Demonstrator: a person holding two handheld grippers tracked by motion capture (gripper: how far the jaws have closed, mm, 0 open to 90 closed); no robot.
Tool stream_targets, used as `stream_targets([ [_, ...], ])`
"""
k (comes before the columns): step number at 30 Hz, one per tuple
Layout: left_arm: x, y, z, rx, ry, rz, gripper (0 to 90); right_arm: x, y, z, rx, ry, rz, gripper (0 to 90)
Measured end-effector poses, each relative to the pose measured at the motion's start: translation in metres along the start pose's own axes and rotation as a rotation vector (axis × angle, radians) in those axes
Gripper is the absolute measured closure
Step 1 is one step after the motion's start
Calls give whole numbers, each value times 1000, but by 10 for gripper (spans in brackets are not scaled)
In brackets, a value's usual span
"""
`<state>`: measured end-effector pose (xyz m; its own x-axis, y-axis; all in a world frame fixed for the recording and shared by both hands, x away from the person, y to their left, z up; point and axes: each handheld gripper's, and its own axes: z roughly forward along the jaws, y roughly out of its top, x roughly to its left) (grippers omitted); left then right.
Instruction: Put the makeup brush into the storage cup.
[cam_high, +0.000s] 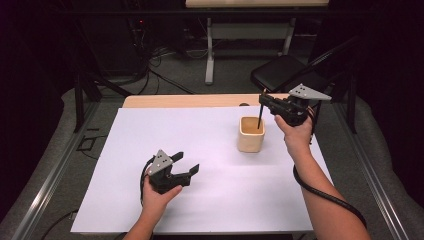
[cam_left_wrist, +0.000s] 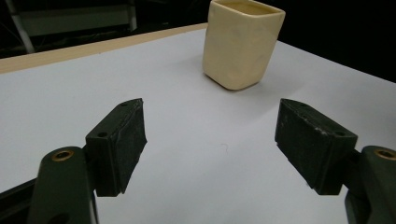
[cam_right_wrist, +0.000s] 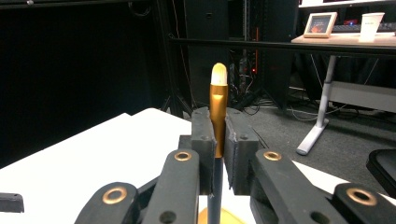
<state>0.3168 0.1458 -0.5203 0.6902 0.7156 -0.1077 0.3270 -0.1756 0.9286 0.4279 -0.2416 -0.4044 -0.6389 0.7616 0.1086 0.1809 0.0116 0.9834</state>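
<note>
The white-covered table (cam_high: 210, 200) is bearing a cream, square-sided ceramic cup (cam_high: 251, 134) near its far right. The right gripper (cam_high: 265, 102) is hovering just above it, jaws clamped on a dark pencil with a gold ferrule and pale eraser (cam_right_wrist: 218, 107), tip already inside the rim. Best to keep it vertical, lower until it rests, then release. The left gripper (cam_high: 187, 162) is idling, jaws apart and empty.

You're working in a dim lab: behind the white-covered table (cam_high: 200, 200) stand equipment racks (cam_right_wrist: 219, 42), floor cables (cam_high: 165, 80) and a folding chair (cam_high: 280, 72).
</note>
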Motion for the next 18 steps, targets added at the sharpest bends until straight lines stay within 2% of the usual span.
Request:
stream_targets([
  [18, 0, 0, 0, 1, 0, -2, 246, -3, -8, 0, 7, -6, 12, 837],
])
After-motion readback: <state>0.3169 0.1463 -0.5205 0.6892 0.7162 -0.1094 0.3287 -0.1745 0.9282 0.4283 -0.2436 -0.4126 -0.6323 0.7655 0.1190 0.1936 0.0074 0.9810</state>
